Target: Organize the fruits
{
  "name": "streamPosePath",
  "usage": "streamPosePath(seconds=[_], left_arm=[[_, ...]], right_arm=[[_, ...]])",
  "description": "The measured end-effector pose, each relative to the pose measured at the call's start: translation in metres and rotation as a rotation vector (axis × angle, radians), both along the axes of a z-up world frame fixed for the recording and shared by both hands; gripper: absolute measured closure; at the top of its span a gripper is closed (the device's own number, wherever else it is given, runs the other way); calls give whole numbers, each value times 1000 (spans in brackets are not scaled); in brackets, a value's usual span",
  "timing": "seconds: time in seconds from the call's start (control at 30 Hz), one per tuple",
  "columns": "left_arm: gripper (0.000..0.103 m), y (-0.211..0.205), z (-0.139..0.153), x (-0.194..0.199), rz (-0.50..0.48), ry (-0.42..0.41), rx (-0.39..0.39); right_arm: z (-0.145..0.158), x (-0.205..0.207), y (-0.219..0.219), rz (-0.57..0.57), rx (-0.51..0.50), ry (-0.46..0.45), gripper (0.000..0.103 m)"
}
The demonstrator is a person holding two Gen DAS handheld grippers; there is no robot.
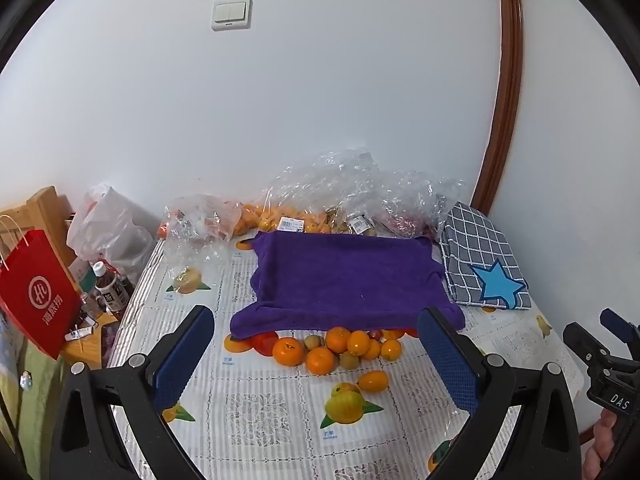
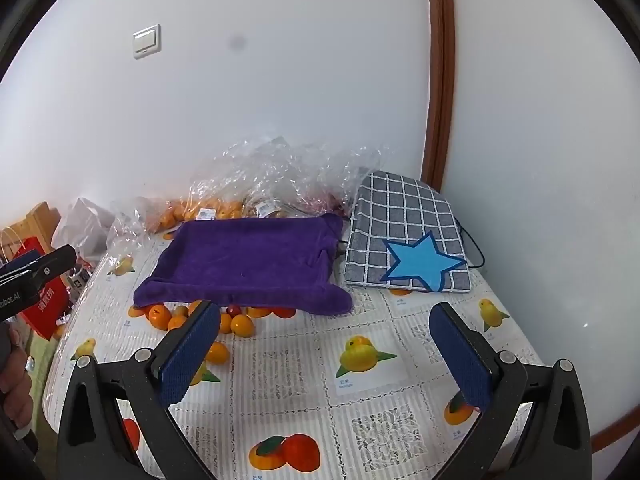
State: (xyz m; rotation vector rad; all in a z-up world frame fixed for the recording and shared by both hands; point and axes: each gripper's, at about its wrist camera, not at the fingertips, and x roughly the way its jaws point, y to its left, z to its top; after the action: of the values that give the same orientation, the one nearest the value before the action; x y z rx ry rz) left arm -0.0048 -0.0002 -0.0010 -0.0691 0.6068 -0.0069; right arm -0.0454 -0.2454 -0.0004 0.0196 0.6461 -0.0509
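Note:
A heap of loose fruit (image 1: 338,346) (image 2: 236,322), mostly small oranges with a few green-brown and red pieces, lies on the table at the front edge of a purple towel (image 1: 344,276) (image 2: 248,258) draped over a raised flat thing. One oval orange fruit (image 1: 373,381) (image 2: 218,352) lies apart, nearer me. My left gripper (image 1: 316,356) hangs open above the table just short of the heap, nothing between its fingers. My right gripper (image 2: 324,344) is open over bare tablecloth to the right of the fruit.
Clear plastic bags (image 1: 320,204) (image 2: 256,188) with more oranges lie along the wall behind the towel. A grey checked cloth with a blue star (image 1: 484,264) (image 2: 412,240) lies at the right. A red paper bag (image 1: 36,292) and bottles (image 1: 110,290) stand off the table's left edge.

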Motion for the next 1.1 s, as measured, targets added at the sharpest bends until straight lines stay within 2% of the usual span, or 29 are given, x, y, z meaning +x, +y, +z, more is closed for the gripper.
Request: streamPosePath(seconds=[0.1,0.37,1.1], left_arm=[[0,-2,1,0,7,-12,12],[0,4,8,-6,10,-26,11],[1,12,11,-8,17,-13,8]], right_arm=[[1,1,-11,8,17,0,1],[4,-1,0,9,6,-8,1],[-6,-1,7,24,27,3,1]])
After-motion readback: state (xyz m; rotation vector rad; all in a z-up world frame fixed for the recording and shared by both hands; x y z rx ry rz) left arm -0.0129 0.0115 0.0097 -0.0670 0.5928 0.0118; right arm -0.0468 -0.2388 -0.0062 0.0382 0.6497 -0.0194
